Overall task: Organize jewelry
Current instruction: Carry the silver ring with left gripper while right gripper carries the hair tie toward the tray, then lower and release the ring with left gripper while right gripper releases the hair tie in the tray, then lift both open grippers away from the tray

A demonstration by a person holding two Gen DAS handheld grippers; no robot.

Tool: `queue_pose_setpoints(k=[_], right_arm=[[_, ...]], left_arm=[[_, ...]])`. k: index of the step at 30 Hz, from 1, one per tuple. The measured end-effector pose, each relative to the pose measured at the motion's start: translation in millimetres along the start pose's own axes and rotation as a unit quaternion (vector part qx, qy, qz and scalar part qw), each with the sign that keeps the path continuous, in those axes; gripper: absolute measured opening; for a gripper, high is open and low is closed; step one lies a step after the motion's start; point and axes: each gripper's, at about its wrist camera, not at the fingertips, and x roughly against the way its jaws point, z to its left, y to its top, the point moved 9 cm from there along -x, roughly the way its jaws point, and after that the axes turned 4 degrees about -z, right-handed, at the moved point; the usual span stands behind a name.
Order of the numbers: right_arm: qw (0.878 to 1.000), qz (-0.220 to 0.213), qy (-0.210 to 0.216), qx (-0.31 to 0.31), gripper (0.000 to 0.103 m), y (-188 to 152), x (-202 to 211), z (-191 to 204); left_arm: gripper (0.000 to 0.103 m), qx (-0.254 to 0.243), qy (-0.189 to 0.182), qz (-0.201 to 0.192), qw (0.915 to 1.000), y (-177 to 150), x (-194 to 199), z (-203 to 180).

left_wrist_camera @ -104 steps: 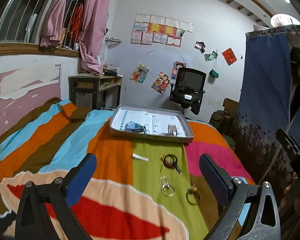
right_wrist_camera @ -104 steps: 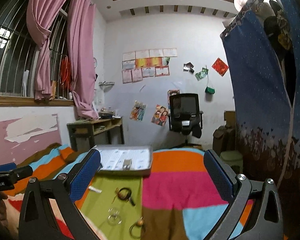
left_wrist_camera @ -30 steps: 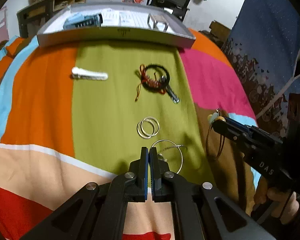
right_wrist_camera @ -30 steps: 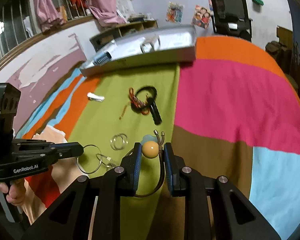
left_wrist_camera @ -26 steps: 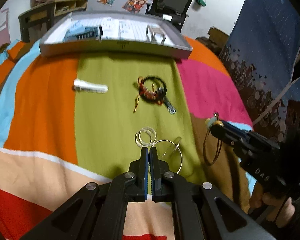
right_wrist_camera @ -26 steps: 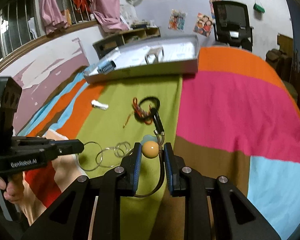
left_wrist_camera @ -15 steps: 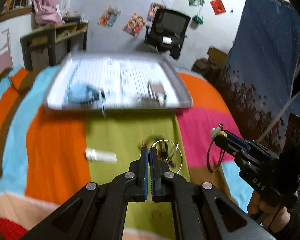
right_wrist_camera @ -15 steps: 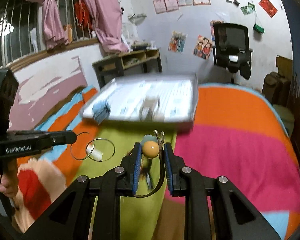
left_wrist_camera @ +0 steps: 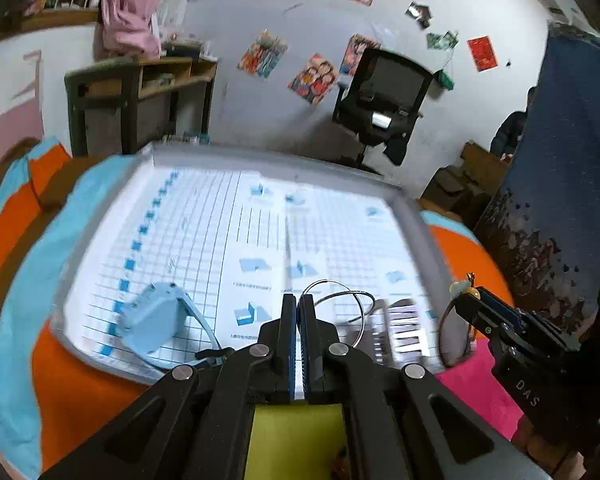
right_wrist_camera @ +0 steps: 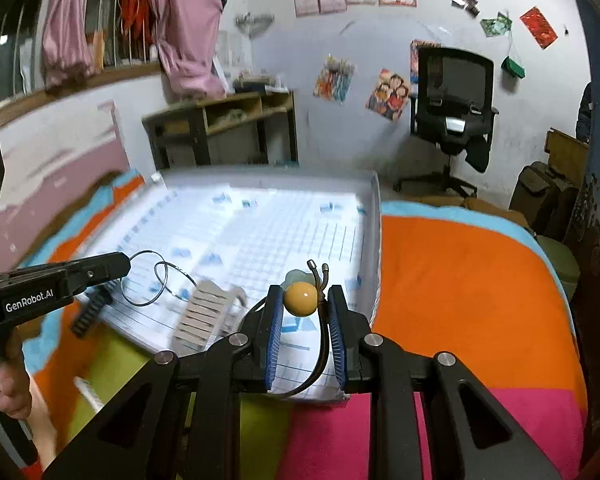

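Left tool (left_wrist_camera: 299, 304) clenched on thin wire hoops (left_wrist_camera: 336, 300), right tool (right_wrist_camera: 304, 308) clenched on a beaded cord bracelet (right_wrist_camera: 299, 298). Both hang over the near edge of the tray (right_wrist_camera: 376, 216), which lies directly ahead; left is farther in.

You get even, fairly bright indoor light with soft shadows. Motion blur smears the tray (left_wrist_camera: 428, 240) and its contents in both views. Fisheye bending and dark vignetting spoil your edges.
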Motion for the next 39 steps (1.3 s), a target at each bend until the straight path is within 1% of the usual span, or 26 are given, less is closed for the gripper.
queue_pose_setpoints(k=[2, 6, 8, 10, 11, 12, 13, 14, 15, 16, 17, 18, 19, 21, 23, 26, 28, 30, 32, 34, 35, 37, 39], right_arm=[[1.0, 0.004, -0.005, 0.005, 0.02, -3.8, -6.0, 1.6], [1.0, 0.008, -0.009, 0.017, 0.021, -7.8, -8.5, 4.9], [1.0, 0.009, -0.013, 0.021, 0.026, -10.2, -9.6, 1.2], [1.0, 0.006, -0.016, 0.019, 0.038, -10.4, -6.2, 0.8], [1.0, 0.002, -0.016, 0.018, 0.038, -10.1, -2.7, 0.5], [1.0, -0.001, -0.017, 0.017, 0.039, -9.5, 0.2, 0.6], [1.0, -0.004, -0.019, 0.018, 0.039, -8.8, 3.3, 0.8], [1.0, -0.007, -0.021, 0.019, 0.039, -8.0, 5.9, -1.0], [0.999, -0.016, -0.023, 0.019, 0.039, -6.4, 14.1, -0.9], [0.999, -0.022, -0.023, 0.018, 0.04, -3.6, 18.0, -1.8], [0.999, -0.03, -0.024, 0.018, 0.043, -1.9, 26.9, -1.1], [0.999, -0.04, -0.025, 0.019, 0.05, -0.3, 36.4, 0.0], [0.998, -0.047, -0.026, 0.02, 0.052, 1.1, 43.6, 0.9], [0.998, -0.059, -0.028, 0.025, 0.052, 2.7, 62.4, 4.4], [0.997, -0.065, -0.029, 0.027, 0.052, 4.8, 75.7, 4.2], [0.996, -0.076, -0.029, 0.025, 0.059, 6.2, 103.0, 7.7], [0.996, -0.083, -0.027, 0.023, 0.065, 6.8, 118.9, 9.6], [0.995, -0.09, -0.025, 0.022, 0.067, 6.2, 139.6, 13.4], [0.994, -0.101, -0.025, 0.02, 0.073, 6.1, 158.5, 15.5], [0.992, -0.119, -0.025, 0.016, 0.082, 5.5, 186.3, 18.4], [0.991, -0.13, -0.027, 0.014, 0.084, 5.0, 201.2, 20.0], [0.989, -0.145, -0.027, 0.01, 0.091, 4.9, 224.4, 23.3], [0.986, -0.162, -0.026, 0.009, 0.093, 1.0, 252.9, 28.1]], left_arm=[[0.003, 0.0, 0.0, 0.009, 1.0, -7.9, -11.3, 2.1], [0.003, 0.002, 0.005, 0.016, 0.9999, -21.5, -20.0, 4.2], [0.003, 0.0, 0.009, 0.012, 0.9999, -22.6, -20.6, 4.0], [0.004, -0.001, 0.008, 0.007, 0.9999, -22.2, -18.3, 3.3], [0.005, 0.0, 0.011, 0.007, 0.9999, -22.5, -16.8, 3.5], [0.01, 0.001, 0.012, 0.009, 0.9999, -23.2, -15.2, 3.6], [0.018, 0.002, 0.013, 0.009, 0.9999, -24.0, -13.2, 3.8], [0.022, 0.003, 0.013, 0.007, 0.9999, -24.3, -10.8, 3.6], [0.029, 0.005, 0.013, 0.002, 0.9999, -24.7, -7.1, 3.4], [0.033, 0.008, 0.012, -0.003, 0.9999, -24.7, -3.8, 3.4], [0.035, 0.011, 0.008, -0.01, 0.9999, -25.6, 2.7, 2.1], [0.043, 0.012, 0.007, -0.017, 0.9998, -26.4, 9.0, 1.2], [0.056, 0.015, 0.008, -0.025, 0.9995, -26.9, 15.4, 1.1], [0.067, 0.023, 0.0, -0.048, 0.9986, -27.1, 32.0, -1.0], [0.07, 0.028, 0.0, -0.063, 0.9976, -28.0, 48.5, -2.5], [0.076, 0.034, 0.001, -0.076, 0.9966, -32.9, 76.8, -2.7], [0.087, 0.038, 0.004, -0.089, 0.9953, -34.1, 95.3, 0.9], [0.093, 0.038, 0.012, -0.105, 0.9937, -37.9, 120.1, 4.7], [0.097, 0.032, 0.022, -0.118, 0.9923, -42.7, 143.6, 8.6], [0.103, 0.026, 0.033, -0.133, 0.9902, -47.7, 167.7, 12.9], [0.103, 0.021, 0.039, -0.143, 0.9888, -52.1, 183.9, 14.7], [0.103, 0.011, 0.048, -0.155, 0.9867, -58.4, 208.7, 17.5], [0.103, 0.006, 0.055, -0.164, 0.9849, -67.1, 234.5, 18.7]])
